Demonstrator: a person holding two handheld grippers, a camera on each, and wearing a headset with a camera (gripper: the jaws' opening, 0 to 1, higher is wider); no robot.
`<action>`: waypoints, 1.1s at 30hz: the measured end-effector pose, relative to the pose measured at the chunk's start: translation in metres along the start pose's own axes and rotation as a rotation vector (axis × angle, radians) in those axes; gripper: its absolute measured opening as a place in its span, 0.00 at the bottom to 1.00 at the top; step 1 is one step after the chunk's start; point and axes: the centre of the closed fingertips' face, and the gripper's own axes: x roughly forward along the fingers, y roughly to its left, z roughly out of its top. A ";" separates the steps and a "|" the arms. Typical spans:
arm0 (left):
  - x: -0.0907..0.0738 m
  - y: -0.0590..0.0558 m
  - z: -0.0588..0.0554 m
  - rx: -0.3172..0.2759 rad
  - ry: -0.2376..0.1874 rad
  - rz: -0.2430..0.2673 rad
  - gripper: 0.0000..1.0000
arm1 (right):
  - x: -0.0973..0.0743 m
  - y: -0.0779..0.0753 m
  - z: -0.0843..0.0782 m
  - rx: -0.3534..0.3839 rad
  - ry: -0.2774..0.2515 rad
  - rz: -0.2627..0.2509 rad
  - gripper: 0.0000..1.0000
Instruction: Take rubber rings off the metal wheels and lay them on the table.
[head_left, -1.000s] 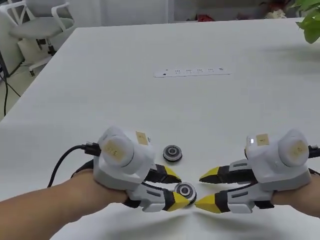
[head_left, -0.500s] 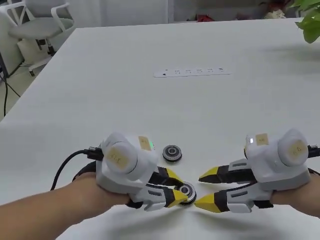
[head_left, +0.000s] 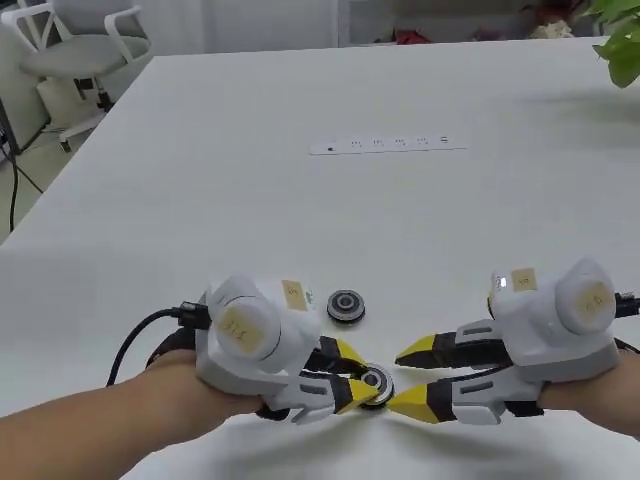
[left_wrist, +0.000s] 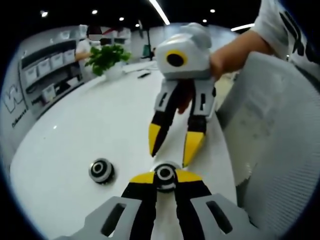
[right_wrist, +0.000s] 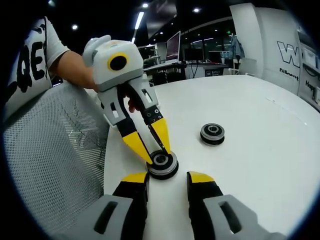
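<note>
A small metal wheel with a black rubber ring sits near the table's front edge, and my left gripper is shut on it. In the left gripper view the wheel sits between my yellow tips. My right gripper faces it from the right, open, with its tips just short of the wheel. From the right gripper view, the wheel lies just ahead of my open right gripper. A second ringed wheel lies flat on the table a little farther back.
A white power strip lies mid-table. A black cable trails from the left gripper. A white chair stands beyond the far left corner and a plant at the far right. A grey mesh chair is beside the table edge.
My left gripper has rolled slightly and settled a little lower, still holding the wheel. The right gripper has barely moved.
</note>
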 end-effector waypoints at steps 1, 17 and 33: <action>0.000 0.000 0.000 0.004 0.001 0.002 0.14 | 0.000 0.000 0.000 0.001 0.000 0.001 0.27; -0.001 -0.001 0.001 -0.005 -0.012 0.011 0.14 | 0.007 0.005 -0.003 0.009 0.007 0.031 0.20; -0.001 -0.002 0.001 -0.021 -0.017 0.015 0.14 | 0.007 0.007 -0.004 0.067 -0.019 0.053 0.17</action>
